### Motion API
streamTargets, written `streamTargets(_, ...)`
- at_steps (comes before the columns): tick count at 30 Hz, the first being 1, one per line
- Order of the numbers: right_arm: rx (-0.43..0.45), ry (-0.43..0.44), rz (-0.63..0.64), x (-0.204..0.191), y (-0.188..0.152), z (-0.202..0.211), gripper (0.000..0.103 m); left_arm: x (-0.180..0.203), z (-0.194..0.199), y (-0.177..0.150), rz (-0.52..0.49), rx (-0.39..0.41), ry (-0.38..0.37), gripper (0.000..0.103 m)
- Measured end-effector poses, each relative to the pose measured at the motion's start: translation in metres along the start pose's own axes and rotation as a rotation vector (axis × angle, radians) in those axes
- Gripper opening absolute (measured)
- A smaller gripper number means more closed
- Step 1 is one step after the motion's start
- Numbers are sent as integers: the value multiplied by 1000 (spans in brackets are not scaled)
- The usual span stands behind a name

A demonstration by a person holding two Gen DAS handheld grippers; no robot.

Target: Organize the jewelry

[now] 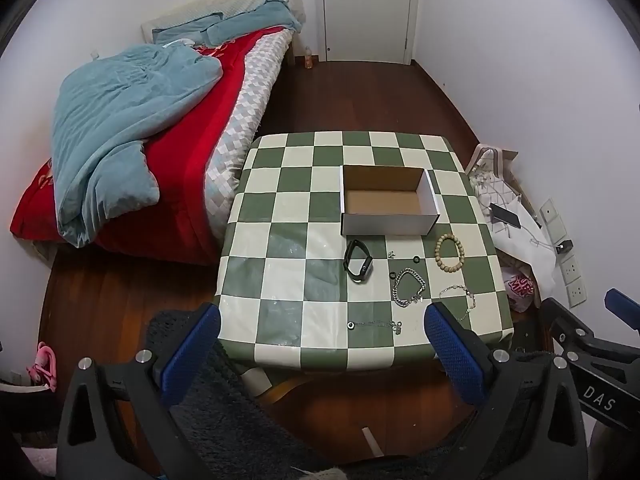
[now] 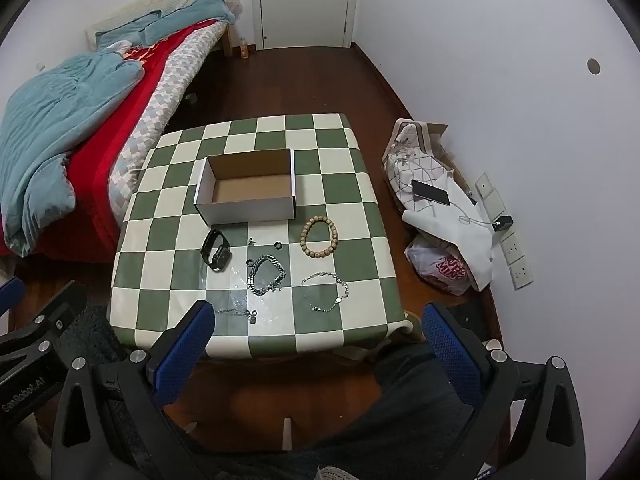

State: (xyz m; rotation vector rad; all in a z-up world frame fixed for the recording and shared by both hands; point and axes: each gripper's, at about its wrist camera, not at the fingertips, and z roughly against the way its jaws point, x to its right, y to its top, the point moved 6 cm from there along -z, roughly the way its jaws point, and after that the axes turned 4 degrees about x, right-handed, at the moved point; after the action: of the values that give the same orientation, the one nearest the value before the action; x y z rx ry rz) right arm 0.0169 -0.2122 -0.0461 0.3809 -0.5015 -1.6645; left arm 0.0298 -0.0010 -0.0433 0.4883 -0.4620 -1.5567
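An empty open cardboard box [image 1: 386, 204] [image 2: 248, 192] stands on the green-and-cream checked table [image 1: 280, 216] [image 2: 360, 184]. In front of it lie a black smartwatch [image 1: 358, 261] [image 2: 216, 251], a wooden bead bracelet [image 1: 449, 253] [image 2: 319, 235], a thick silver chain bracelet [image 1: 408, 288] [image 2: 266, 275], a thin silver bracelet [image 1: 460, 300] [image 2: 326, 292], a thin necklace [image 1: 374, 325] [image 2: 238, 313] and small dark rings [image 1: 416, 259] [image 2: 277, 245]. My left gripper [image 1: 322, 344] and right gripper [image 2: 320, 340] are both open and empty, held above the table's near edge.
A bed [image 1: 132, 152] with a red cover and blue blankets stands left of the table. Bags, a phone [image 2: 431, 193] and a charger lie on the floor at the right by the wall. A white door [image 1: 366, 8] is at the back.
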Motion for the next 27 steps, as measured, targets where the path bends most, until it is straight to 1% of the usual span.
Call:
streamTargets(13, 2, -4, 3, 0, 1, 3, 103, -2, 0, 1, 0, 7, -2, 103)
streamTargets(19, 3, -5, 4, 0, 1, 3, 103, -8, 10, 7, 3, 14, -4, 103)
streamTargets(27, 7, -8, 7, 1, 1, 5, 103, -7, 11, 7, 4, 13, -4, 103)
